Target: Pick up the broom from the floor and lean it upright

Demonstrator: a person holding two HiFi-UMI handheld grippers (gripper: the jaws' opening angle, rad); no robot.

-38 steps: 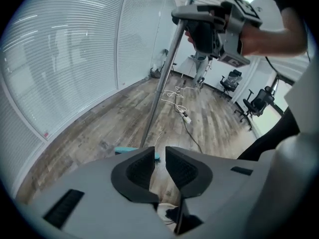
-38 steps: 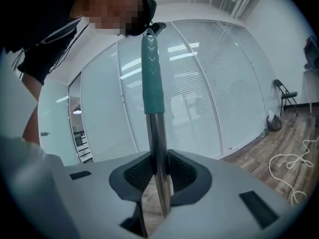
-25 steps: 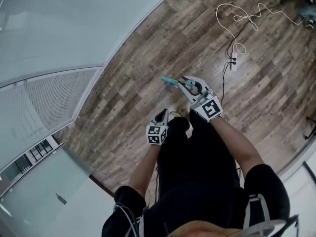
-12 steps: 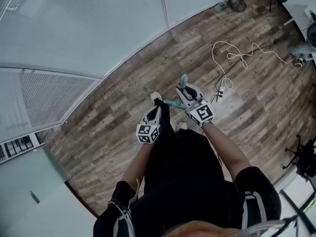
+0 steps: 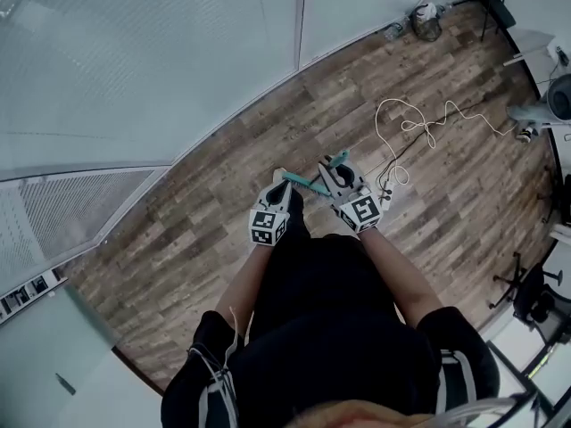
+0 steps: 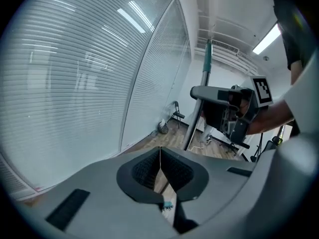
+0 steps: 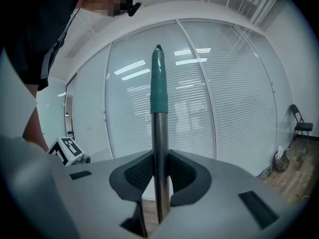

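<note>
Now, in the head view, the person stands on the wood-plank floor with the broom off the ground and seen nearly end-on. Its teal top pokes out just beyond the right gripper, and another teal part of it, probably the head, shows between the two grippers. The left gripper sits just beside it. A glass wall with blinds curves close by. A loose white cable lies on the floor to the right, and a bin stands further along the wall.

In the left gripper view, that gripper's jaws meet with nothing between them. The broom stands upright ahead, clamped by the other tool, with a folding chair by the wall behind.

In the right gripper view, the jaws are part-way closed, their pads pressing on the metal shaft below the teal grip, with glass behind.

The broom looks ready to be leaned. It would be best to set the head down a little off the wall, tip the top onto the glass or its frame, and let go only once it rests. The cable is a trip risk, and smooth glass may let the handle slide.
</note>
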